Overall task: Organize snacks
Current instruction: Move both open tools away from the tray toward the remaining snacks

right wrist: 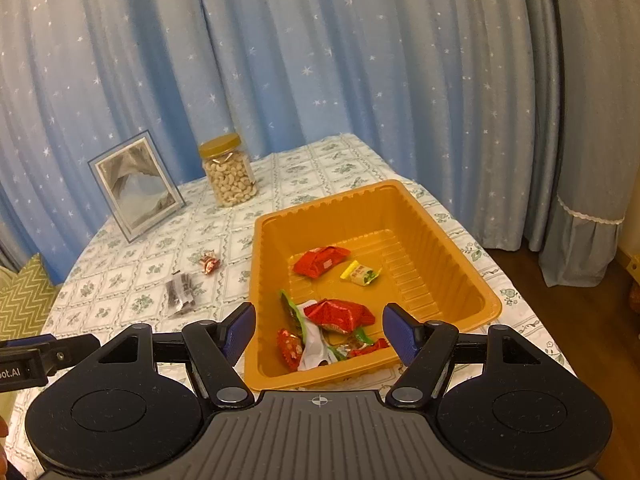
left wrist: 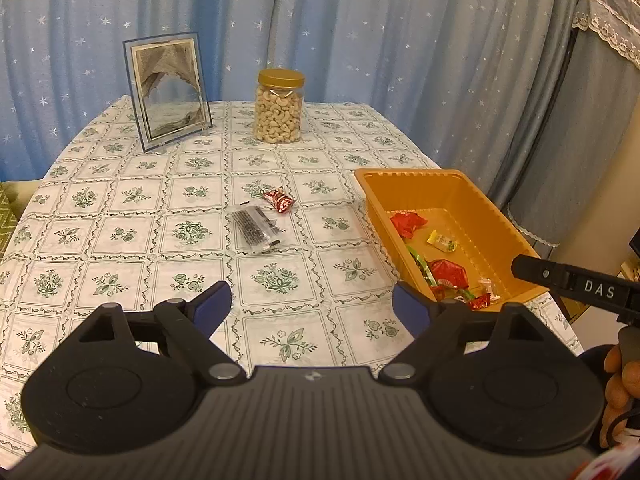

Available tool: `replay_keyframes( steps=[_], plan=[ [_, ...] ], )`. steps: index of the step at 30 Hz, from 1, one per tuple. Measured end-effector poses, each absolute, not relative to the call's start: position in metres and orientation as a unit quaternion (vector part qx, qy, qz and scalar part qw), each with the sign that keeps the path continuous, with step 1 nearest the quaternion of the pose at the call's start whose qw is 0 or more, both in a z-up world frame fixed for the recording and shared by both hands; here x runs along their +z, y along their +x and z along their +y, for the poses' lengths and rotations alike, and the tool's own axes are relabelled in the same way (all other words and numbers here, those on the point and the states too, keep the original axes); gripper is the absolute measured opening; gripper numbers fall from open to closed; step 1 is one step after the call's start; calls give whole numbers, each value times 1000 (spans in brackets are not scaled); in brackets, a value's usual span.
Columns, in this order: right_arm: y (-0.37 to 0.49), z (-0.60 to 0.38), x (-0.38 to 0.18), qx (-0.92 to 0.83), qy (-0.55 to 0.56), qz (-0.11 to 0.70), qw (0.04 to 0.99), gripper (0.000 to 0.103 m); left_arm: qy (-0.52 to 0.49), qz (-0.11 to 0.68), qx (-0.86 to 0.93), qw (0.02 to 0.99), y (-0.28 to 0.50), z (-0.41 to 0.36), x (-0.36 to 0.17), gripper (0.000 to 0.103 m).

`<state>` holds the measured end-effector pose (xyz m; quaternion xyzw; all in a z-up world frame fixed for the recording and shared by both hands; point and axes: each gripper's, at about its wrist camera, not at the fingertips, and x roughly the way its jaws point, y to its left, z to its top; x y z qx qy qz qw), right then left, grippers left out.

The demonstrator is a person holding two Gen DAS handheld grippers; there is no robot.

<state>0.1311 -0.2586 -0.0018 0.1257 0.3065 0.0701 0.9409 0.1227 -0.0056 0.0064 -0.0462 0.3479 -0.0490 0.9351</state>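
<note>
I have both tools hanging over the near edge of the counter (left wrist: 120, 184). My left hand-held gripper (left wrist: 312, 304) stands wide apart with nothing between its blue pads, and my right hand-held gripper (right wrist: 319, 330) is likewise released and empty, poised above the near end of the orange tray (right wrist: 452, 240).

Two snacks are left on the cloth, well apart from the tray: a dark clear-wrapped packet (left wrist: 258, 229) and, just beyond it, a small red wrapped candy (left wrist: 279, 199). The tray already holds several red, yellow and green wrapped pieces.

I judge both leftovers to be very light, with thin crinkly film that is slick and gives under pressure. The dark packet lies flat, so I would pinch it across its narrow width near the middle, pads low to the cloth, taking care not to snag the tablecloth. The candy looks firmer in the body; I would grip its middle, not the twisted ends, which would slip or tear.
</note>
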Motion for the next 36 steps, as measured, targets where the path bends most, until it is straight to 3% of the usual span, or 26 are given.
replay_keyframes(
  steps=[15, 32, 34, 36],
  plan=[
    [151, -228, -5, 92, 108, 310, 940, 70, -56, 350, -20, 935, 138, 25, -3, 87],
    [233, -181, -25, 123, 72, 314, 939, 70, -69, 364, 16, 929, 219, 43, -34, 87],
    [244, -177, -29, 120, 65, 318, 938, 68, -70, 369, 17, 927, 231, 41, -41, 87],
    [255, -175, -34, 117, 62, 324, 937, 60, -70, 375, 19, 924, 243, 40, -49, 86]
  ],
)
